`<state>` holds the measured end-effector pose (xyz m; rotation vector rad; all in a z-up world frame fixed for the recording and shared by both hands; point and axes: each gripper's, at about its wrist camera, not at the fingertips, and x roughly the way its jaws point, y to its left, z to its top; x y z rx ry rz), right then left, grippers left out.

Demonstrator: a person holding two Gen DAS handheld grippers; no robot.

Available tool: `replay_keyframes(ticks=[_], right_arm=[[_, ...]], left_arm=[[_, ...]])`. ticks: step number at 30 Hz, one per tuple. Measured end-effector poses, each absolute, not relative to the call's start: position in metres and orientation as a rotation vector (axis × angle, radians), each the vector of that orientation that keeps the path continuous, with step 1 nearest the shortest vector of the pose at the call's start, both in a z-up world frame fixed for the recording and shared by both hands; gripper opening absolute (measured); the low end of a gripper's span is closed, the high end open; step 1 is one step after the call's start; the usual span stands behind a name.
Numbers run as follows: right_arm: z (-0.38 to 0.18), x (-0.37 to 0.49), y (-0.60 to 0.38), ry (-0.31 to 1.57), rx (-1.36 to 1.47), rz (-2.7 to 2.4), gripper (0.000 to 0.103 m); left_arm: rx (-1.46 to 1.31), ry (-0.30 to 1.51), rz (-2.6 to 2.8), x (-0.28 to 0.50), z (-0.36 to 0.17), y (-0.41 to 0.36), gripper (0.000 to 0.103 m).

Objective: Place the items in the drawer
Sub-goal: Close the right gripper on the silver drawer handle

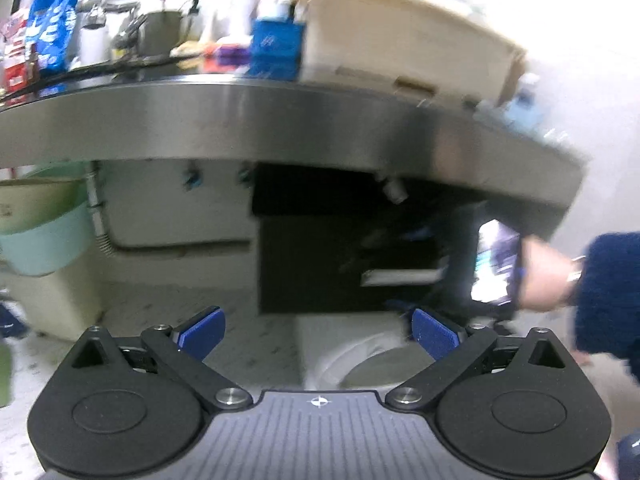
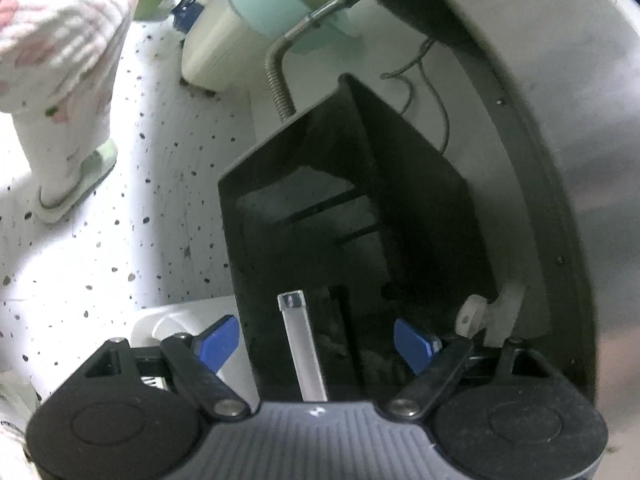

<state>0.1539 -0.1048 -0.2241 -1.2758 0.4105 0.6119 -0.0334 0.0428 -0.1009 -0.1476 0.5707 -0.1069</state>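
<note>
Right tool (image 2: 316, 340) wide open, empty, above clear stick (image 2: 302, 352) in black drawer (image 2: 360, 200); left tool (image 1: 318, 332) wide open, empty

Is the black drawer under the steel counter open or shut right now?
Open. The black drawer is pulled out from under the steel counter, its dark inside showing.

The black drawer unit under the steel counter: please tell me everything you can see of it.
The black drawer unit looks like dark, slightly glossy plastic or metal, boxy, with thin slots on its front face. It stands on the speckled floor below the steel counter, beside a corrugated hose. In the right wrist view a clear, narrow bar shows in front of it. The right hand-held gripper is open just before it, touching nothing. In the left wrist view the unit is blurred.
</note>
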Motion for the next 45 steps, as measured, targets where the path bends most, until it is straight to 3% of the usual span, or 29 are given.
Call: replay_keyframes(ticks=[11, 19, 27, 37, 45], right_arm=[[-0.243, 0.182, -0.097, 0.460, -1.344, 0.659, 0.084], [-0.252, 0.190, -0.094, 0.490, -1.361, 0.698, 0.085], [-0.262, 0.197, -0.085, 0.566, -1.339, 0.697, 0.085], [-0.271, 0.205, -0.078, 0.636, -1.265, 0.708, 0.085], [-0.273, 0.207, -0.077, 0.658, -1.226, 0.720, 0.094]], left_arm=[[0.038, 0.672, -0.026, -0.023, -0.103, 0.024, 0.101], [0.037, 0.596, 0.020, -0.031, -0.093, 0.022, 0.102], [0.134, 0.643, 0.048, -0.023, -0.092, 0.016, 0.102], [0.040, 0.633, 0.001, -0.029, -0.088, 0.025, 0.102], [0.004, 0.645, -0.046, -0.030, -0.088, 0.022, 0.102]])
